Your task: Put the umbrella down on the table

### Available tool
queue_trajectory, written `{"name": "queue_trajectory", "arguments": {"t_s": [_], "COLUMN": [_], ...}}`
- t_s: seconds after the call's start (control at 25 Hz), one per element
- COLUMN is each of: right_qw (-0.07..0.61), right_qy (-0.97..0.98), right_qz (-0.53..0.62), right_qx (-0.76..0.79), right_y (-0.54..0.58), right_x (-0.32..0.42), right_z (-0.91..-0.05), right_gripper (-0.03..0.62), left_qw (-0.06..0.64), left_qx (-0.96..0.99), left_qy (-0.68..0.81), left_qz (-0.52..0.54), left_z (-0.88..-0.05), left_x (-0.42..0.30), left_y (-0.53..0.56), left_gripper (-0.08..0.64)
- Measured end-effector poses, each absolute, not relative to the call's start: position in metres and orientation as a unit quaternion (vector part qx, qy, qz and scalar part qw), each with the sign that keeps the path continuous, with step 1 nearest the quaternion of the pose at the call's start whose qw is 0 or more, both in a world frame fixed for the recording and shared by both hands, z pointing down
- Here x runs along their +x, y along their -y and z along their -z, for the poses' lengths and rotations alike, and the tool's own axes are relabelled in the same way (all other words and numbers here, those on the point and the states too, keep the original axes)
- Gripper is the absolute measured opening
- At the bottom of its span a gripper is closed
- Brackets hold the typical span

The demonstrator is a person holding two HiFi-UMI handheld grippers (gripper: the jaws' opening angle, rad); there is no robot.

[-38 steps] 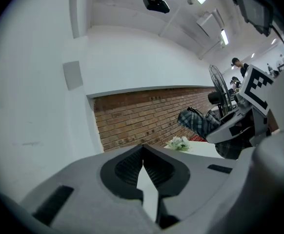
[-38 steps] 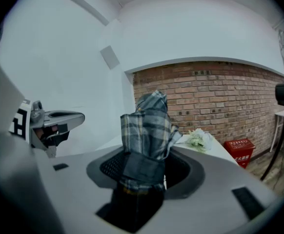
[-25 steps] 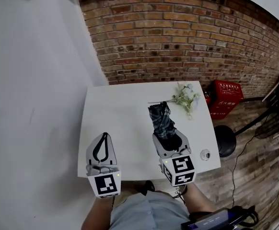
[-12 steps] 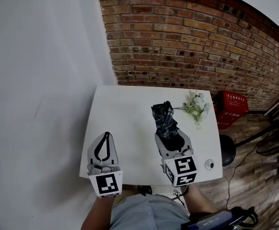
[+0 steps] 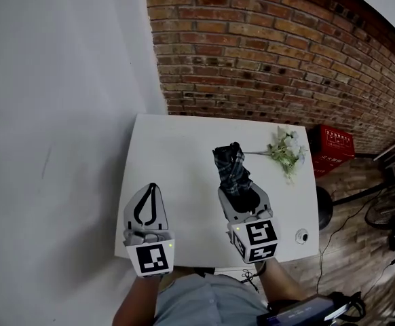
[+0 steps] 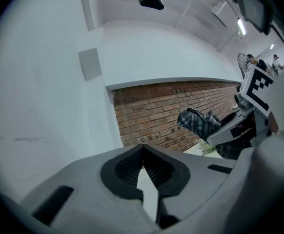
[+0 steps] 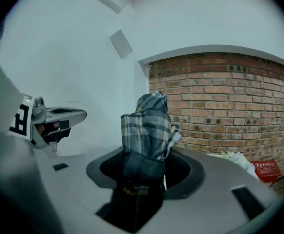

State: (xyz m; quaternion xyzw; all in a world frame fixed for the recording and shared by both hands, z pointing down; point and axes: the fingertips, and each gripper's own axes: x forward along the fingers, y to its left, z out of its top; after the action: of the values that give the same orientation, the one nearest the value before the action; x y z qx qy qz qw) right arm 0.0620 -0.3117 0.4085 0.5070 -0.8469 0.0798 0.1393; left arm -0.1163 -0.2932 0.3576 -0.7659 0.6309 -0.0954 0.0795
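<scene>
A folded plaid umbrella (image 5: 232, 170) in dark blue and grey sticks forward out of my right gripper (image 5: 241, 197), which is shut on its lower end above the white table (image 5: 177, 155). In the right gripper view the umbrella (image 7: 147, 130) fills the space between the jaws and points at the brick wall. My left gripper (image 5: 147, 206) hovers over the table's near left part, its jaws shut with nothing between them. In the left gripper view its tips (image 6: 143, 157) meet, and the umbrella (image 6: 199, 122) shows at the right.
A bunch of white artificial flowers (image 5: 284, 149) lies at the table's far right. A small round object (image 5: 301, 236) sits at the near right corner. Beyond stands a brick wall (image 5: 265, 53), with a red crate (image 5: 334, 147) and a black stool (image 5: 325, 206) on the floor at the right.
Both grippers have come forward over the table with the umbrella still held. The table, flowers and crate have shifted right in the head view as the head turned.
</scene>
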Motion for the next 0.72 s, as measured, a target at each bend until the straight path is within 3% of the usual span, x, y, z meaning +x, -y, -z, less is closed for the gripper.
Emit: {"name": "queue_trajectory", "arguments": {"t_s": [0.72], "right_qw": [0.192], "right_qy": [0.826], "right_qz": [-0.147], "right_qx": [0.509], "right_y": [0.358], "right_x": [0.058], "right_z": [-0.492], "right_gripper": [0.213], "left_qw": [0.033], "left_qx": [-0.781], "left_qy": [-0.608], "left_qz": [0.137], "left_z": [-0.417], "left_x": [-0.122], "left_y": [0.348], "left_gripper": [0.006]}}
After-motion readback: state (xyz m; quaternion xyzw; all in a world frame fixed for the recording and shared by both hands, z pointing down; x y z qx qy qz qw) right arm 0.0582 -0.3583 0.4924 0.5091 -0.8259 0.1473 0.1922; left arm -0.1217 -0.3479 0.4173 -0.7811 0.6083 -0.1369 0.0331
